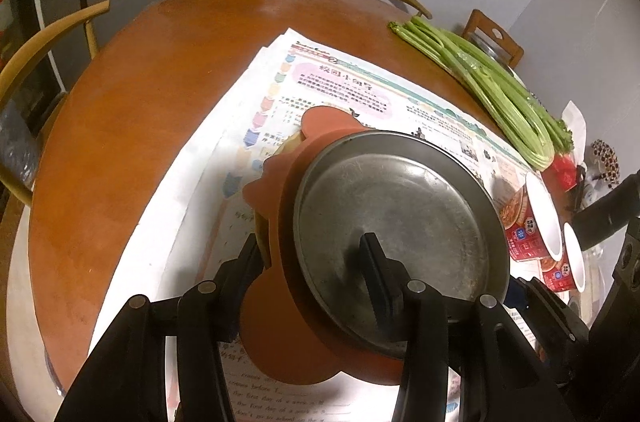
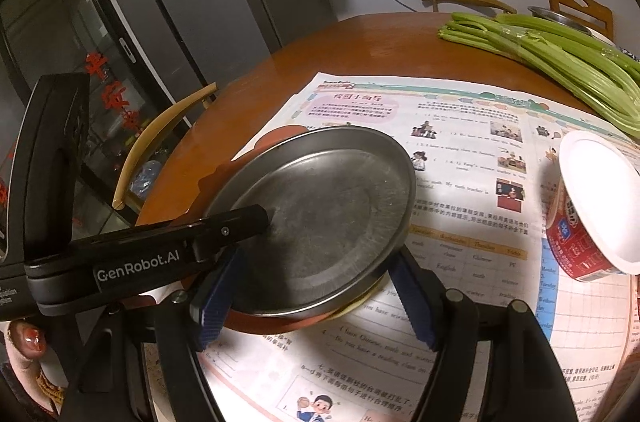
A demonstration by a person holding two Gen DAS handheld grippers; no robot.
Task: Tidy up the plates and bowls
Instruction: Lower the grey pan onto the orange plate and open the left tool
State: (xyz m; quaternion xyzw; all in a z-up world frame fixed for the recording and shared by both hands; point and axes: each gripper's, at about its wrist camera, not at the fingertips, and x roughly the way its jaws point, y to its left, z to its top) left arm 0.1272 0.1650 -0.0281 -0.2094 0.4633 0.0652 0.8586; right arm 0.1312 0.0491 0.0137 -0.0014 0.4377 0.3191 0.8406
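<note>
A round steel plate (image 2: 320, 218) rests face up in a scalloped brown plate (image 1: 280, 334), the stack tilted, its rim toward the table's open side raised over a pale dish edge (image 2: 356, 306), all on newspaper (image 2: 460, 262) on the round wooden table (image 1: 132, 126); being round, the plate has no long axis. The left gripper (image 1: 312, 254) straddles the stack's rim, one finger (image 1: 376, 270) lying inside the steel plate, the other outside the brown one, apparently clamping both. The right gripper (image 2: 316, 298) brackets the steel plate's near rim, blue pads (image 2: 216, 298) at either side, though actual pressure cannot be told; celery (image 1: 480, 82) and noodle cups (image 1: 532, 222) lie beyond.
</note>
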